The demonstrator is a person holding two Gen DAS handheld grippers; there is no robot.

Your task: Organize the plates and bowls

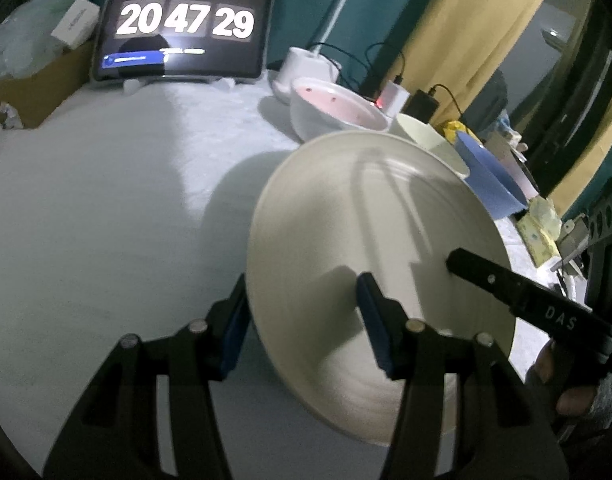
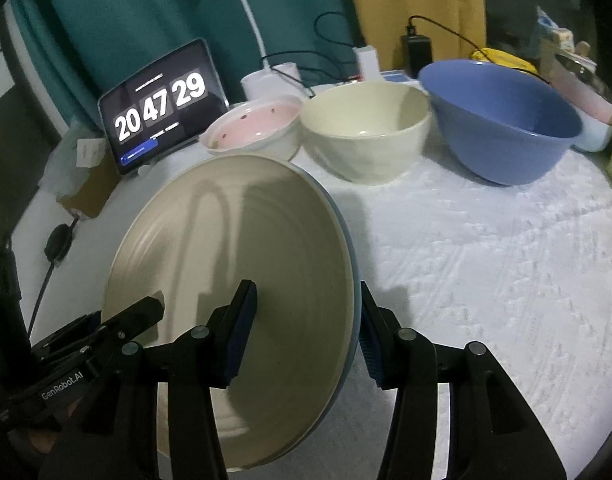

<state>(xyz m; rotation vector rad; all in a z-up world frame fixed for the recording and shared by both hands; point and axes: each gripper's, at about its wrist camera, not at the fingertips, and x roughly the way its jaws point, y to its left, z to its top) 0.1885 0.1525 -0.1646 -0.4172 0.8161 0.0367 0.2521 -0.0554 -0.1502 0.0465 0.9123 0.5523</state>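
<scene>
A large cream plate (image 1: 357,236) with a blue underside is held tilted above the white cloth. My left gripper (image 1: 302,320) straddles its left rim, one finger on each face. My right gripper (image 2: 306,328) straddles its right rim (image 2: 345,240) the same way. Each gripper's fingertip shows in the other's view. Behind the plate stand a pink-lined white bowl (image 2: 254,128), a cream bowl (image 2: 365,132) and a big blue bowl (image 2: 501,120) in a row.
A tablet (image 1: 182,24) showing a clock stands at the back of the table (image 2: 485,280). A white lamp base (image 1: 302,68), chargers and cables sit behind the bowls. A cardboard box (image 1: 34,84) is at the left edge. Clutter lies at the right edge.
</scene>
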